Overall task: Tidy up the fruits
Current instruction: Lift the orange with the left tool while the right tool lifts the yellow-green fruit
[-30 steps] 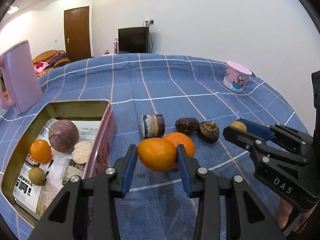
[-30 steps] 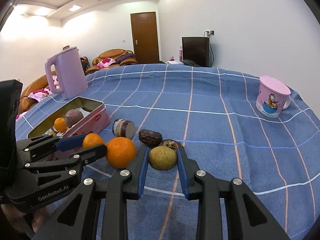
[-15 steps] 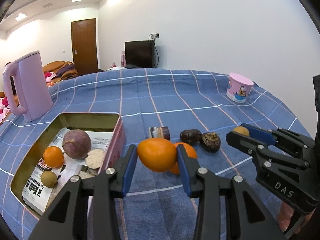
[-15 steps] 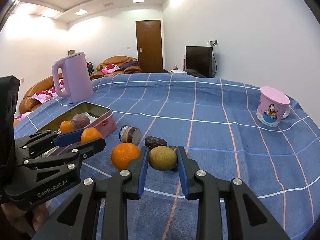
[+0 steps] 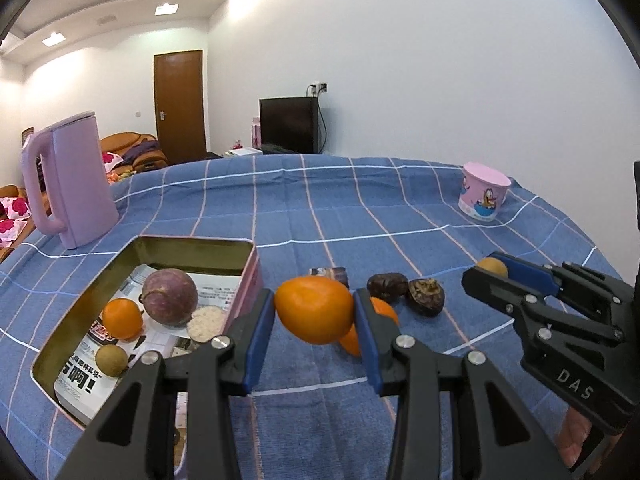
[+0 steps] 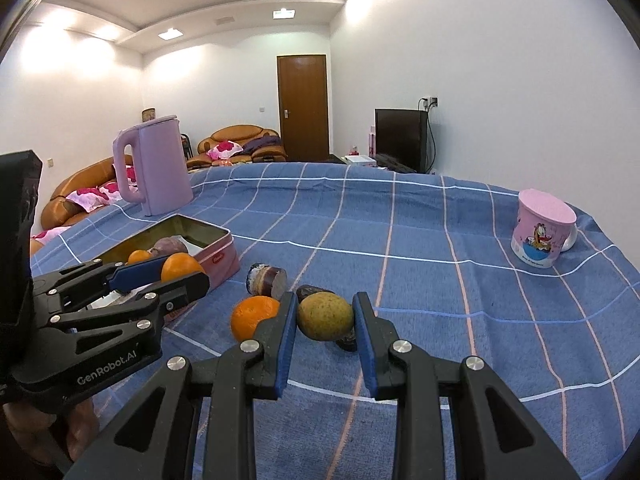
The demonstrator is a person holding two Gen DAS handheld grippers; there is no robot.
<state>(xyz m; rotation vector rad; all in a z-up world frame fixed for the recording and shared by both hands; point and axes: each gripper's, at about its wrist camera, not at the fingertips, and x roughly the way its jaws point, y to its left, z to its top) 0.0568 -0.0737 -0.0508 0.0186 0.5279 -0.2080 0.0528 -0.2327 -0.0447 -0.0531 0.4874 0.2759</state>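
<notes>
My left gripper (image 5: 314,312) is shut on an orange fruit (image 5: 314,309) and holds it above the blue cloth, just right of the pink tin (image 5: 249,276). The tin holds a purple passion fruit (image 5: 170,297), a small orange (image 5: 122,318), a longan (image 5: 111,359) and a pale slice. My right gripper (image 6: 325,317) is shut on a yellow-green fruit (image 6: 325,316), lifted over the cloth. On the cloth lie another orange (image 6: 253,316), a dark date (image 5: 386,285), a wrinkled dark fruit (image 5: 425,297) and a cut purple piece (image 6: 267,281).
A pink kettle (image 5: 70,184) stands at the far left behind the tin. A pink cartoon cup (image 5: 483,191) stands at the far right of the table. The cloth-covered table (image 5: 320,208) ends close beyond the cup; a sofa, door and television lie behind.
Both grippers have risen and tilted up with their fruits still held, so the table objects sit lower in view. The fruits on the cloth have not moved.
</notes>
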